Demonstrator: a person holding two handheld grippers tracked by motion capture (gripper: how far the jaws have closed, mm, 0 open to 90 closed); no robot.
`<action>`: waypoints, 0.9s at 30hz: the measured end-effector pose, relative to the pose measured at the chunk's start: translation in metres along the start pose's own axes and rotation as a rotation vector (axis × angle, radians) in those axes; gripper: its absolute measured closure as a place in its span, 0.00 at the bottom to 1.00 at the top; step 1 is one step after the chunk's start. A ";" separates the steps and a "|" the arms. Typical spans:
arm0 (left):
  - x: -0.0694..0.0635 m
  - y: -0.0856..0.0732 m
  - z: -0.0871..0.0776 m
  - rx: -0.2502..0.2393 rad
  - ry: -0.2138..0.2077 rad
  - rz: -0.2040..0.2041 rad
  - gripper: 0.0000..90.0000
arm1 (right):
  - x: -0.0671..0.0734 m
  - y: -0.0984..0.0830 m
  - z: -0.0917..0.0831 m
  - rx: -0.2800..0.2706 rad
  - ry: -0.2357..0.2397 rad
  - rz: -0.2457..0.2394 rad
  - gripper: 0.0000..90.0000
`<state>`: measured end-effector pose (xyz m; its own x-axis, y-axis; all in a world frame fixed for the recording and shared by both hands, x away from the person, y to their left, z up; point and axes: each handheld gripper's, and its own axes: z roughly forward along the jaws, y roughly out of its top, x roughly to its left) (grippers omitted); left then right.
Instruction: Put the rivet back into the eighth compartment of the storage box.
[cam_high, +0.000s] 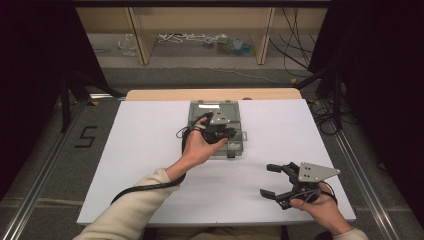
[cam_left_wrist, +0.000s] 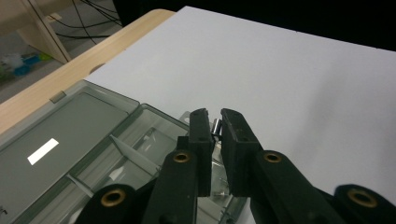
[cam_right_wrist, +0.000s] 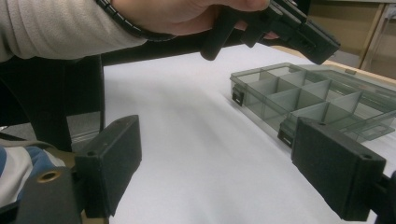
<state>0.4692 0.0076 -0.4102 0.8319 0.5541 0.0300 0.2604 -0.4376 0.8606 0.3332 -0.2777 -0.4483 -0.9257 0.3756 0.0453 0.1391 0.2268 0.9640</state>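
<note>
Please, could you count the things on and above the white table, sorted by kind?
Grey compartment box, lid open: 1
Small metal part, pinched by the left gripper: 1
Grippers, left and right gripper: 2
White table: 1
Total: 5

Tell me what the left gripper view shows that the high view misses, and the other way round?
Left gripper view: a small shiny metal piece pinched between the left gripper's jaws, above the box's compartments. High view: the right gripper held open near the table's front edge, and the floor and shelves beyond. Both: the grey compartment box with its lid open, on the white table.
</note>
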 end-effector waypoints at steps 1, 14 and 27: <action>0.000 0.000 0.001 -0.001 0.004 -0.003 0.92 | 0.000 0.000 0.000 0.000 0.001 0.000 0.19; 0.002 -0.001 0.013 0.013 0.028 -0.009 0.91 | 0.000 0.000 0.000 0.004 0.001 -0.002 0.19; 0.004 -0.003 0.024 0.025 0.034 -0.023 0.91 | 0.000 0.000 0.000 0.003 0.001 -0.003 0.19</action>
<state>0.4833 -0.0057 -0.4250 0.8082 0.5882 0.0280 0.2922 -0.4420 0.8481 0.3332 -0.2779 -0.4482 -0.9265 0.3739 0.0425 0.1373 0.2308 0.9633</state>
